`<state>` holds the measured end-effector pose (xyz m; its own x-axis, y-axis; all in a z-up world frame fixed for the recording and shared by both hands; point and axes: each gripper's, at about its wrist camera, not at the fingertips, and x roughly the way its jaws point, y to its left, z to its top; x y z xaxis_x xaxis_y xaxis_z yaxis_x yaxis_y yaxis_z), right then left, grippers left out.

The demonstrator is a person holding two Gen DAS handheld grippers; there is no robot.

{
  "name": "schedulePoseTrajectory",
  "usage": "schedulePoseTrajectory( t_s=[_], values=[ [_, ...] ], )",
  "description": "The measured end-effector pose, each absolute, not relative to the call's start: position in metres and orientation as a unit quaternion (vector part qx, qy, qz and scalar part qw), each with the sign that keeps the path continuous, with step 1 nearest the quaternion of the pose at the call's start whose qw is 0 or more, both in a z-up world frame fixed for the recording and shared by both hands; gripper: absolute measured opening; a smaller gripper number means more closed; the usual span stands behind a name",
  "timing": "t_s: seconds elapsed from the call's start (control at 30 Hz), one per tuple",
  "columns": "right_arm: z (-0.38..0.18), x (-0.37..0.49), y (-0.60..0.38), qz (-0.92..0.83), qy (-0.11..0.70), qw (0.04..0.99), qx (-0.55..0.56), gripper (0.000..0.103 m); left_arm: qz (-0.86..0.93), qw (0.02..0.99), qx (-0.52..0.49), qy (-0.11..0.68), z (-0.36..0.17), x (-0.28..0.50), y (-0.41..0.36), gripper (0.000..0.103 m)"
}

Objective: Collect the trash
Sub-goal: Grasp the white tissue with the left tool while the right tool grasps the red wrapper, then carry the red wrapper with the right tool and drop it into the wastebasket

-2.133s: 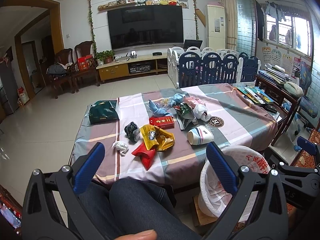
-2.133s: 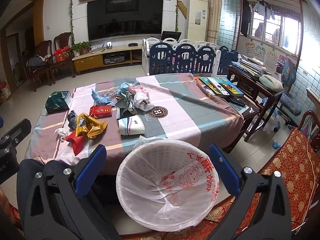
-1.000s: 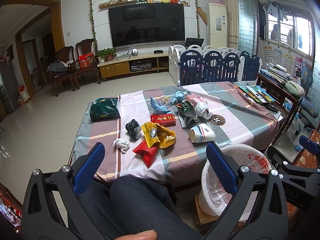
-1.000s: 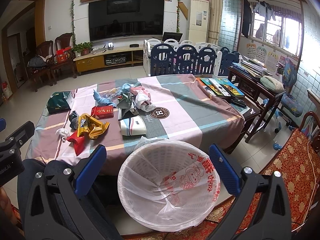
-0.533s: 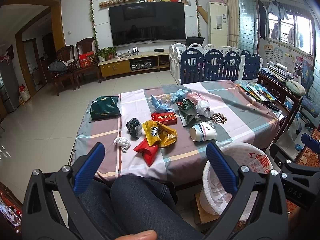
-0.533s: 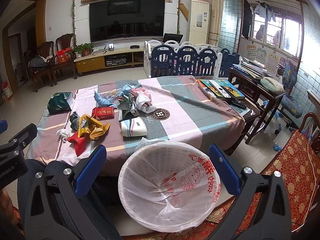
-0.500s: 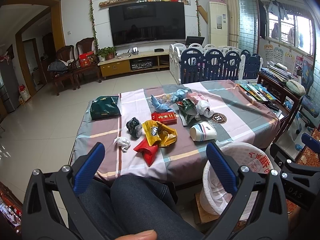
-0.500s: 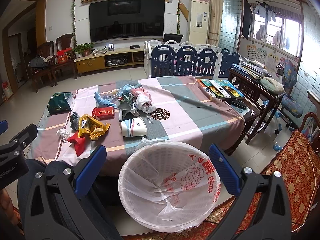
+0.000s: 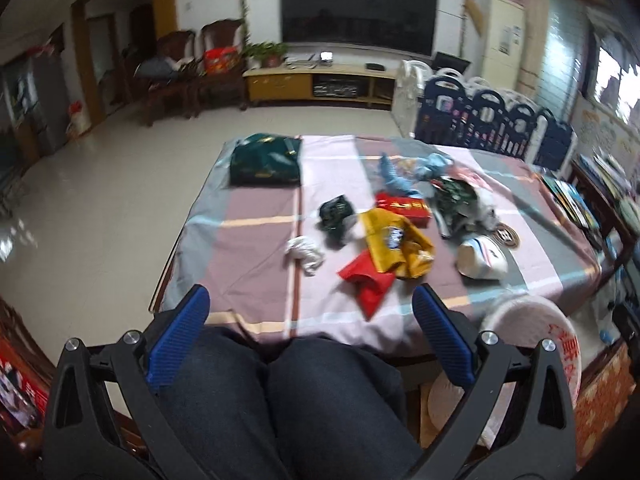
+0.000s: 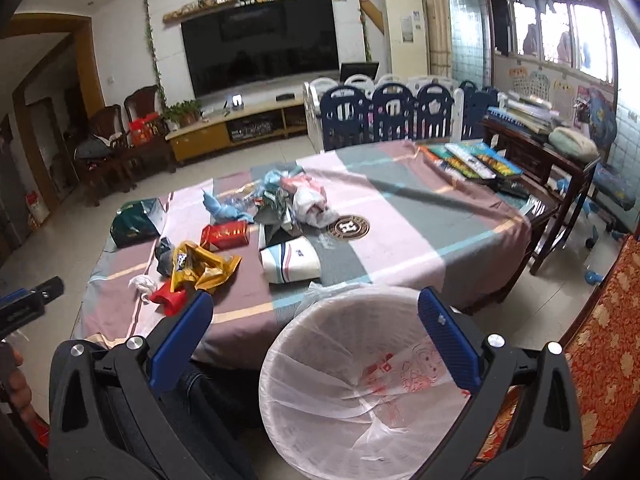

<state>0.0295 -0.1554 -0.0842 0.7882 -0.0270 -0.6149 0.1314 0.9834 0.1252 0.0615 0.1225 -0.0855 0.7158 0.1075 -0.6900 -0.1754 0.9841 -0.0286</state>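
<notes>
Trash lies on the striped tablecloth (image 9: 256,256): a red wrapper (image 9: 366,282), a yellow bag (image 9: 396,244), a white crumpled tissue (image 9: 306,254), a dark crumpled bag (image 9: 336,218), a red box (image 9: 404,206) and a white paper cup (image 9: 480,260) on its side. A white bin (image 10: 360,364) lined with a plastic bag stands on the floor at the table's near edge. My left gripper (image 9: 308,336) is open and empty above my knees, short of the table. My right gripper (image 10: 316,340) is open and empty over the bin.
A dark green bag (image 9: 266,158) lies at the table's far left. Books (image 10: 468,162) lie at its far right, next to a side table (image 10: 536,148). A blue and white playpen fence (image 10: 384,116) stands behind. A red patterned seat (image 10: 604,340) is at the right.
Both grippers have tilted and moved closer to the table. The left view has swung left and down. Both stay open, and the trash has not moved.
</notes>
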Motion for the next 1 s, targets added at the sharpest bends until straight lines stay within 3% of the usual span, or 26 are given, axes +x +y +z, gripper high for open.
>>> schedulePoseTrajectory(
  t_s=[0.23,0.3,0.47,0.57,0.7,0.77,0.87,0.93,1.0],
  values=[
    [-0.138,0.088,-0.137,-0.014,0.400,0.914,0.072,0.100,0.092,0.906,-0.077,0.406,-0.121,0.097,0.152,0.100],
    [-0.148,0.102,-0.132,-0.008,0.418,0.906,0.071,0.100,0.075,0.900,-0.080,0.423,-0.138,0.117,0.151,0.096],
    [-0.165,0.125,-0.121,0.005,0.443,0.894,0.068,0.100,0.100,0.877,-0.109,0.458,-0.175,0.184,0.189,0.072],
    [-0.172,0.137,-0.110,0.021,0.456,0.887,0.067,0.100,0.060,0.852,-0.171,0.491,-0.196,0.223,0.202,0.069],
    [-0.176,0.148,-0.079,0.088,0.463,0.879,0.071,0.099,0.045,0.845,-0.110,0.521,-0.223,0.262,0.175,0.067],
    [-0.177,0.153,-0.057,0.119,0.463,0.877,0.056,0.097,0.032,0.836,-0.102,0.538,-0.238,0.275,0.165,0.035],
    [-0.180,0.161,-0.032,0.160,0.465,0.870,0.046,0.092,0.000,0.831,-0.127,0.542,-0.247,0.282,0.162,0.023],
    [-0.187,0.170,-0.011,0.191,0.470,0.861,0.038,0.080,0.000,0.837,-0.122,0.534,-0.242,0.280,0.163,0.020],
    [-0.197,0.180,0.006,0.203,0.482,0.852,0.023,0.076,0.008,0.846,-0.119,0.520,-0.232,0.272,0.169,0.020]
  ],
)
